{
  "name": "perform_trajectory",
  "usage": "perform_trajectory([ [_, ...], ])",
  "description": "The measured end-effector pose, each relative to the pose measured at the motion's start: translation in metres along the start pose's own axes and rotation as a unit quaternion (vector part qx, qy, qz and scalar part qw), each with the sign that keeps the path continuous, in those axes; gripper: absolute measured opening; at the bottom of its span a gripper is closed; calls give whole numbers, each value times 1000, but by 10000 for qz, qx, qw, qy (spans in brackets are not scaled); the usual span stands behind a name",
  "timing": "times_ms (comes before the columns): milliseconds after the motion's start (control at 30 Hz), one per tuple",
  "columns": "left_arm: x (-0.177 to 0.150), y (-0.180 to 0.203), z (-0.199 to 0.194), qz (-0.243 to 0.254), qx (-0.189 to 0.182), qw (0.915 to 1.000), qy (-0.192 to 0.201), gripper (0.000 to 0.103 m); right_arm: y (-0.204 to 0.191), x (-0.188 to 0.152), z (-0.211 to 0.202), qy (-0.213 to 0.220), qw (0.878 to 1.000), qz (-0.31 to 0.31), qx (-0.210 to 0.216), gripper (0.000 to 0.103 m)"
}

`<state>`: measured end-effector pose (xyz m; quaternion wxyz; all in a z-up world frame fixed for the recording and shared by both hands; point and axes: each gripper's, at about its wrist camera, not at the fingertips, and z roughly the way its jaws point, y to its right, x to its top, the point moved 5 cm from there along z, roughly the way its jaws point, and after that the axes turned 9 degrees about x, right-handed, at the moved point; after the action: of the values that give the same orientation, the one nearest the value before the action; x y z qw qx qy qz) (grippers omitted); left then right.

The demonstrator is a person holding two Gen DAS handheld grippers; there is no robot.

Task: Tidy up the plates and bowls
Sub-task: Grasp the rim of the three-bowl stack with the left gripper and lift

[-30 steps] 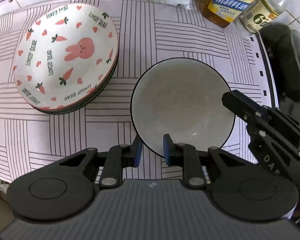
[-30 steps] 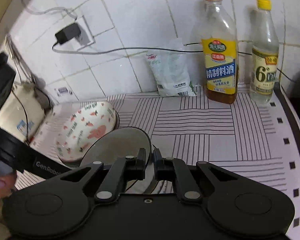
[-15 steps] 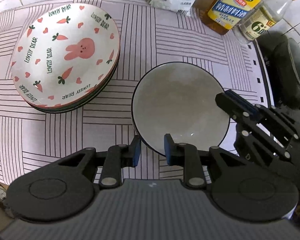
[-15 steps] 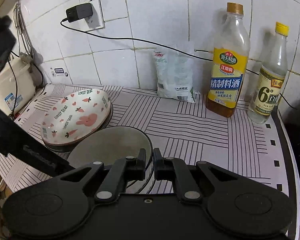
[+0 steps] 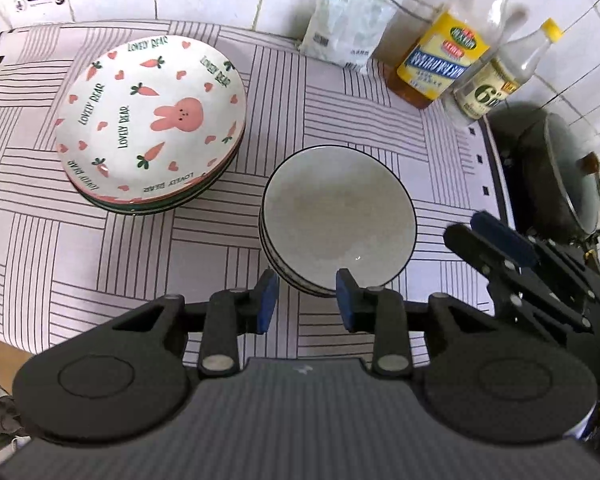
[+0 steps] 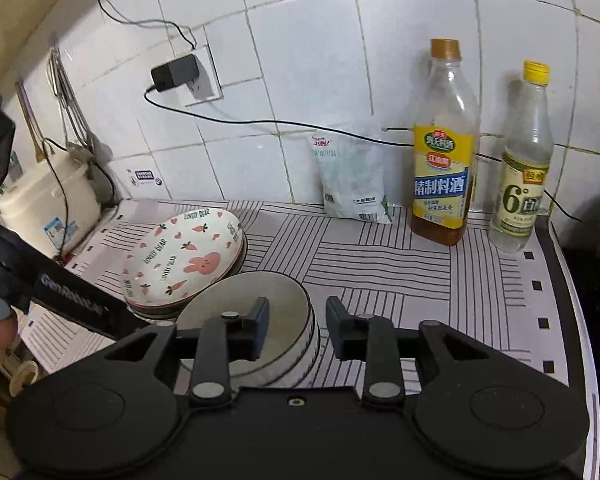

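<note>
Nested grey bowls with dark rims [image 5: 340, 220] stand on the striped counter mat [image 5: 360, 128], just right of a stack of plates topped by a pink rabbit-and-carrot plate [image 5: 152, 120]. My left gripper [image 5: 306, 302] hangs over the bowls' near rim with its jaws opening; the blue pads stand clear of the rim. In the right wrist view the bowls [image 6: 240, 296] sit beside the rabbit plate [image 6: 184, 256]. My right gripper [image 6: 298, 324] straddles their right rim, jaws opening, pads not touching it.
Against the tiled wall stand a yellow-labelled bottle [image 6: 444, 168], a clear bottle [image 6: 524, 184] and a white bag [image 6: 352, 176]. A lidded wok [image 5: 560, 168] is at the right, a white cooker [image 6: 48, 204] at the left. A cable [image 6: 260, 122] runs along the wall.
Both grippers' jaws have parted from the bowl's rim, the right one widely. Both hands have drawn back and up a little. The bowls stay on the mat.
</note>
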<state>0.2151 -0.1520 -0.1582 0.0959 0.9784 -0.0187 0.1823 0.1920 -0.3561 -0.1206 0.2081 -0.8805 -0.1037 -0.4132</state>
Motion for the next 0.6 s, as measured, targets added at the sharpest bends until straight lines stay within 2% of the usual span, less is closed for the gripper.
perform_trajectory([
  [133,-9,-8,-9,-103,-212,9994,270,33,-1,-15,-7,36,9997,-142,184,55],
  [267,-17,-13,-12,-121,-407,9979,497,36,-7,-34,-1,-45,9988,-393,271,64],
  [400,-26,-20,-10,-175,-625,9958,650,39,-11,-57,13,-199,9977,-605,224,70],
  [600,-35,-38,0,-571,-944,9919,624,46,-10,-86,38,-341,9963,-787,102,75],
])
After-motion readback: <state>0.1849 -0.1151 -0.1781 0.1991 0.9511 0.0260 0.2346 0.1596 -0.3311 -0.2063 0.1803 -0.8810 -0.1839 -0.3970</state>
